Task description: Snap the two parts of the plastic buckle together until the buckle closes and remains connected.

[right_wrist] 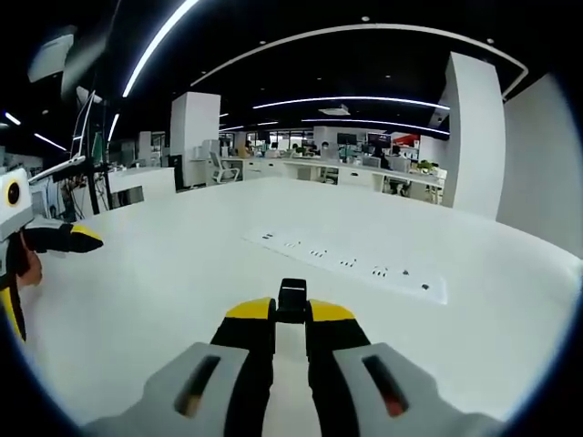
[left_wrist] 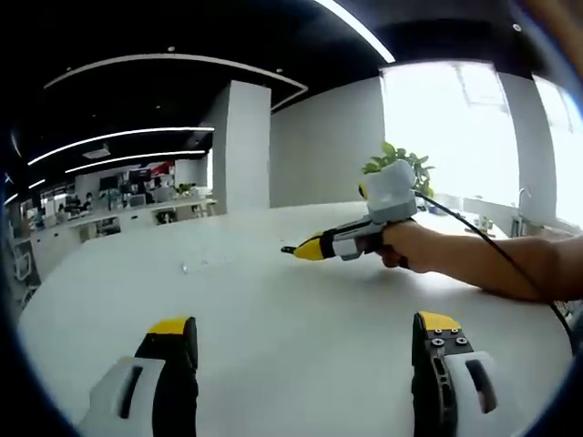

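In the right gripper view a small black buckle part (right_wrist: 291, 299) stands up between the yellow-tipped jaws, and my right gripper (right_wrist: 291, 314) is shut on it just above the white table (right_wrist: 182, 273). The same gripper (left_wrist: 293, 248) comes into the left gripper view from the right, held by a hand (left_wrist: 410, 246), with a dark bit at its tip. My left gripper (left_wrist: 305, 328) hovers low over the table with its jaws wide apart and nothing between them. It also appears at the left edge of the right gripper view as the left gripper (right_wrist: 50, 282), open.
A flush socket panel (right_wrist: 346, 259) lies in the tabletop ahead of the right gripper. A potted plant (left_wrist: 396, 164) stands behind the right hand, and a black cable (left_wrist: 492, 241) runs along the forearm. Office desks, white pillars and bright windows lie beyond the table.
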`<state>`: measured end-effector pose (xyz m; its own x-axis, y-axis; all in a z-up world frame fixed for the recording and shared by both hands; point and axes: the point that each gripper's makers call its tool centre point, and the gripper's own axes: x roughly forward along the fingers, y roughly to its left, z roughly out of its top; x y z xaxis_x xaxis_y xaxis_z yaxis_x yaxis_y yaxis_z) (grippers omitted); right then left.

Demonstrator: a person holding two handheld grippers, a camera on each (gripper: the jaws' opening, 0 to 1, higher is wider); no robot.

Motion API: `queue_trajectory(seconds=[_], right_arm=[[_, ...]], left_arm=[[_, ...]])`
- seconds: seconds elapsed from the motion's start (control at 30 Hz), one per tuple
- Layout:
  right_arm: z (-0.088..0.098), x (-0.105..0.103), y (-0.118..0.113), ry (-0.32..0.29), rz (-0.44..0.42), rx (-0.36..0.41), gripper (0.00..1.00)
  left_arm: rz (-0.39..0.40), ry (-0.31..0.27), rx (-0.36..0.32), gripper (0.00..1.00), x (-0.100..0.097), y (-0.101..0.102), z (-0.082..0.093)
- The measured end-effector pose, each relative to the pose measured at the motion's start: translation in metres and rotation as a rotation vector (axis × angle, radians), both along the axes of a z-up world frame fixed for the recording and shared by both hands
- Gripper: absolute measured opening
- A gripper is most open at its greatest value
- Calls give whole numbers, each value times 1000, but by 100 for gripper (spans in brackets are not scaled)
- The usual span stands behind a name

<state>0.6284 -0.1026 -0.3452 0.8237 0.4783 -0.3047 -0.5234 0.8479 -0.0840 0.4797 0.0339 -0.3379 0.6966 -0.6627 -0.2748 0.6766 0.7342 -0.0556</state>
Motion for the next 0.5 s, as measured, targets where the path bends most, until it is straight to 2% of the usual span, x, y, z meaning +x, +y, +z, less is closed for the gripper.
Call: queue_trajectory(seconds=[0.17, 0.33, 0.5], right_arm=[[-2, 9, 3, 6, 3, -1, 11], [-2, 15, 7, 11, -1, 3, 11], [-4, 21, 9, 14, -6, -4, 11]], left_arm=[[7, 2, 7, 100, 3, 1, -2], [24, -2, -15, 100, 2, 4, 1], [24, -7, 0, 100, 0, 2, 0]])
